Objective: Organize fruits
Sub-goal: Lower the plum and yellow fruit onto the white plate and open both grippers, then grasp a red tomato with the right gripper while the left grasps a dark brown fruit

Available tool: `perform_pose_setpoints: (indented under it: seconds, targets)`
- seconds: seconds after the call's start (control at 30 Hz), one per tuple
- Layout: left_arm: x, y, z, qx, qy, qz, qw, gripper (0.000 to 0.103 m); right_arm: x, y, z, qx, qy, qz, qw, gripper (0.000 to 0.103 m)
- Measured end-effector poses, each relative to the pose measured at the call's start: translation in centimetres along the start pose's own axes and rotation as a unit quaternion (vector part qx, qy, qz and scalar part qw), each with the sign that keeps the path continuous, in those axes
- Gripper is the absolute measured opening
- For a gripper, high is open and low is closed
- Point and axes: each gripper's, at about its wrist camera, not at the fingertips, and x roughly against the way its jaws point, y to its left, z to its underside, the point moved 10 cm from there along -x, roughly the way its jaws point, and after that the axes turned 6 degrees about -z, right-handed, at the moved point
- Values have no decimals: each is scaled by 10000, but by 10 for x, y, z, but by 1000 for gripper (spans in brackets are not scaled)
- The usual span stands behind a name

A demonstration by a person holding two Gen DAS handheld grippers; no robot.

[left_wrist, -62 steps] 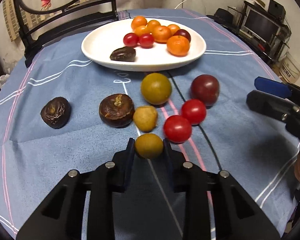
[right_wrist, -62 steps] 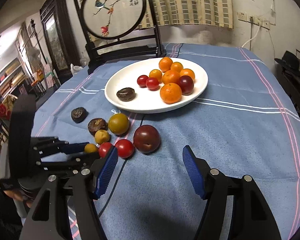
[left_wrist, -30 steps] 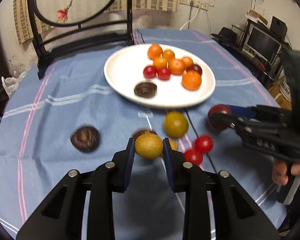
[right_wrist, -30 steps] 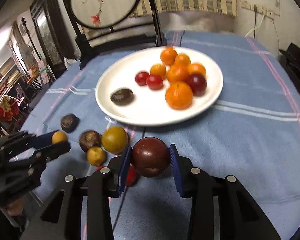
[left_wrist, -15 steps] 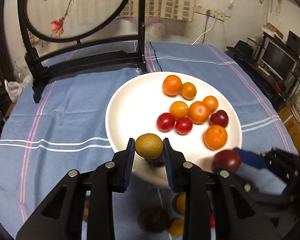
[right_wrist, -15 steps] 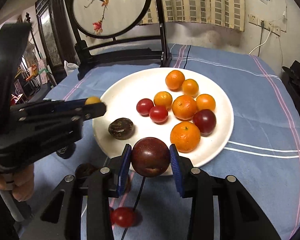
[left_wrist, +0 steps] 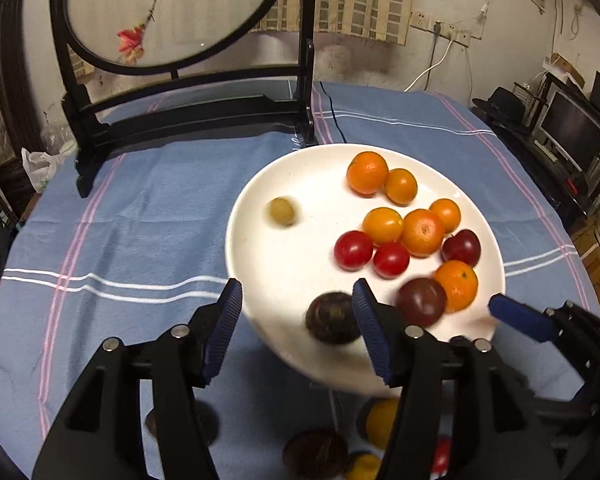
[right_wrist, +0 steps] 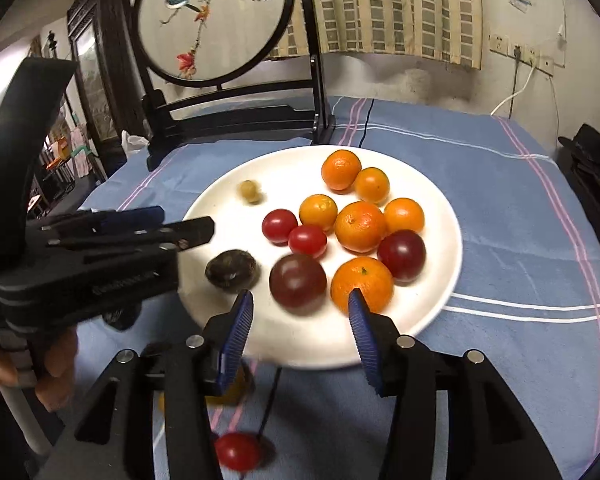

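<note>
Releasing two fruits onto the plate

Left gripper [left_wrist: 298,322] jaws have just been opening, nothing between them; small yellow-green fruit [left_wrist: 281,211] lies blurred on the white plate [left_wrist: 260,256], well beyond the fingertips. Right gripper [right_wrist: 300,326] jaws have just been opening too; dark plum [right_wrist: 297,279] sits on the plate just ahead of its fingers, untouched, blurred, beside an orange [right_wrist: 362,285].

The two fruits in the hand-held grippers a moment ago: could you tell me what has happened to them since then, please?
Both were let go onto the white plate. The left hand-held gripper has just been opening; its small yellow-green fruit now lies far out on the plate. The right hand-held gripper has just been opening too; the dark plum sits free between its jaws. The oranges, tomatoes and wrinkled dark fruit stayed put.
</note>
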Motion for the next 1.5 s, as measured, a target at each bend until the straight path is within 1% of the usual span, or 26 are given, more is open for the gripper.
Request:
perform_pose_setpoints:
  seconds: [0.07, 0.2, 0.27, 0.3, 0.4, 0.47, 0.6, 0.7, 0.87, 1.07, 1.1, 1.13, 1.2, 1.3, 1.5]
  targets:
    - [9, 1, 6, 15, -30, 60, 10000, 60, 10, 0, 7, 97, 0, 18, 10000, 50]
    - [26, 4, 27, -19, -39, 147, 9999, 61, 26, 4, 26, 275, 83, -36, 9996, 50]
    - [31, 5, 38, -30, -42, 150, 9999, 61, 32, 8, 37, 460, 165, -11, 9988, 48]
    - [32, 6, 44, -33, -18, 127, 9999, 61, 34, 10, 42, 569, 200, 15, 9982, 45]
    - [36, 7, 64, -19, 69, 174, 9998, 61, 41, 19, 60, 838, 316, 36, 9960, 45]
    - [38, 8, 73, -63, 79, 172, 9998, 61, 43, 25, 72, 991, 431, 75, 9941, 45]
    - [41, 13, 92, -83, 189, 248, 9995, 61, 41, 34, 93, 1342, 687, 149, 9885, 38]
    - [41, 21, 103, -92, 231, 228, 9994, 61, 33, 37, 103, 1448, 863, 199, 9855, 38]
    - [40, 38, 117, 52, 360, 245, 9990, 61, 18, 38, 103, 1503, 995, 193, 9834, 38]
    - [43, 57, 127, -70, 363, 57, 9993, 61, 2, 50, 93, 1672, 992, 102, 9809, 38]
    - [43, 60, 127, -66, 367, 28, 9993, 61, -1, 51, 91, 1673, 1002, 72, 9808, 36]
    - [42, 62, 127, -58, 379, 5, 9993, 61, -3, 53, 91, 1675, 1030, -5, 9805, 30]
    - [40, 65, 127, -10, 417, -25, 9991, 61, -3, 54, 89, 1613, 1040, -46, 9814, 30]
    - [39, 60, 125, -65, 451, 49, 9989, 61, 2, 52, 88, 1469, 985, -98, 9842, 30]
    - [33, 30, 125, -563, 460, 133, 9973, 61, 26, 39, 88, 1234, 794, -172, 9890, 29]
